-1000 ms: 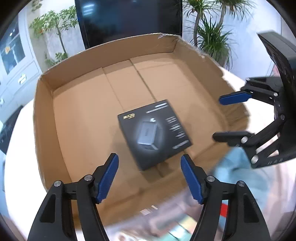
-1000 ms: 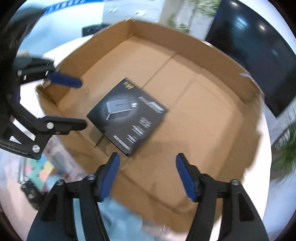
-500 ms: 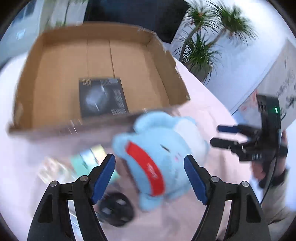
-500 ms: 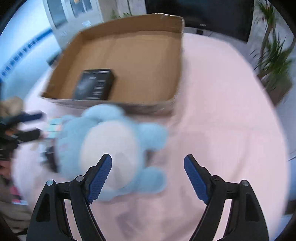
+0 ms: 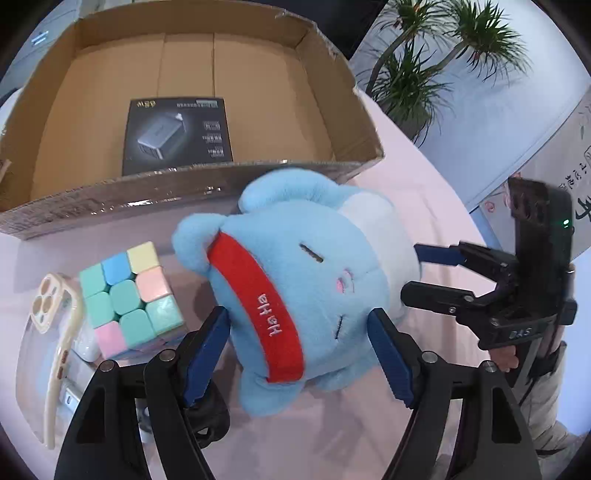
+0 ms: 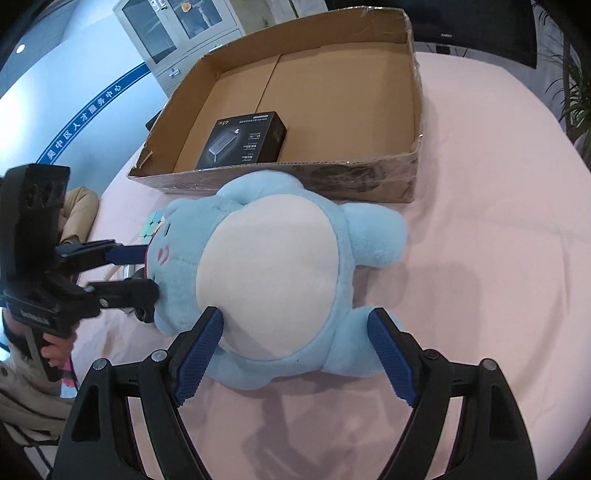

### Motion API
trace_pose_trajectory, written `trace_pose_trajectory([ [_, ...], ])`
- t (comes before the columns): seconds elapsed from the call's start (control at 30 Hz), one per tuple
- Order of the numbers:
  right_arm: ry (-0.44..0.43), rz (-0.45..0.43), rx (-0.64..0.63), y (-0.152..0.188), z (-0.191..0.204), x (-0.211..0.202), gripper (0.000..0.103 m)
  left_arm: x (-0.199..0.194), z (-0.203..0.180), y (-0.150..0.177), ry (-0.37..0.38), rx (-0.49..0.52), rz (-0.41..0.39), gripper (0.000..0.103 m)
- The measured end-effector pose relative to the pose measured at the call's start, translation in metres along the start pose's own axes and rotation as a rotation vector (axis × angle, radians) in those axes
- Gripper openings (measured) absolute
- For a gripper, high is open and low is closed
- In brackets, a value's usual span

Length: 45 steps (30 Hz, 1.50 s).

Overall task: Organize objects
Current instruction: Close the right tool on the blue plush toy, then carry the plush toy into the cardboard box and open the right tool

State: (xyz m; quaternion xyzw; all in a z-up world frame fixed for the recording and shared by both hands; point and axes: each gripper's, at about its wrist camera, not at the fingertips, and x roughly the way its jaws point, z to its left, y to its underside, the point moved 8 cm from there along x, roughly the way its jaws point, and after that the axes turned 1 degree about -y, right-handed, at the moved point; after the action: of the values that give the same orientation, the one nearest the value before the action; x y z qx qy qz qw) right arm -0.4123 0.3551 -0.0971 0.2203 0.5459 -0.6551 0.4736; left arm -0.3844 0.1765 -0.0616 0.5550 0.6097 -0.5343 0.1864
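Left gripper (image 5: 297,354): fingers wide, straddling plush toy (image 5: 306,295) head.
Right gripper (image 6: 295,354): fingers wide, flanking toy's belly.
Cardboard box (image 5: 351,99): holds black carton (image 5: 177,134).

place: office | cues: filing cabinet (image 6: 177,33), wall signage (image 6: 85,114), monitor (image 6: 480,26), potted palms (image 5: 424,70)

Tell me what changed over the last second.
Both grippers pulled back from over the cardboard box and dropped to the blue plush toy; left gripper brackets its head, right gripper its belly, both open. The black package stayed in the box.
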Motion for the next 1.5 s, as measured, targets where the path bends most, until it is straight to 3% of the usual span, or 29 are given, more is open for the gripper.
trace_pose_trajectory([
  [0.1,0.011,0.024,-0.040,-0.002,0.004,0.008,0.084,0.004,-0.004,-0.002,-0.005,0.005,-0.001,0.079],
  [0.4,0.032,0.078,-0.004,0.000,0.001,0.019,0.085,0.013,-0.005,-0.011,-0.041,0.042,-0.017,0.079],
  [0.53,0.024,0.095,-0.004,0.001,0.006,0.022,0.076,0.016,-0.004,-0.010,-0.044,0.066,-0.017,0.079],
  [0.83,0.011,0.107,-0.006,0.002,0.011,0.029,0.079,0.018,0.002,-0.011,-0.036,0.093,-0.028,0.080],
  [1.0,0.023,0.090,-0.008,0.004,0.018,0.021,0.067,0.012,0.000,-0.008,-0.013,0.102,-0.037,0.075],
  [1.2,0.051,0.066,-0.016,0.013,0.030,0.007,0.064,-0.003,-0.010,0.000,-0.006,0.129,-0.052,0.072],
  [1.37,0.095,0.009,-0.032,0.016,0.043,-0.026,0.064,-0.039,-0.030,-0.002,0.007,0.178,-0.126,0.072],
  [1.5,0.148,-0.062,-0.088,0.001,0.062,-0.056,0.064,-0.067,-0.036,-0.017,-0.008,0.201,-0.197,0.072],
])
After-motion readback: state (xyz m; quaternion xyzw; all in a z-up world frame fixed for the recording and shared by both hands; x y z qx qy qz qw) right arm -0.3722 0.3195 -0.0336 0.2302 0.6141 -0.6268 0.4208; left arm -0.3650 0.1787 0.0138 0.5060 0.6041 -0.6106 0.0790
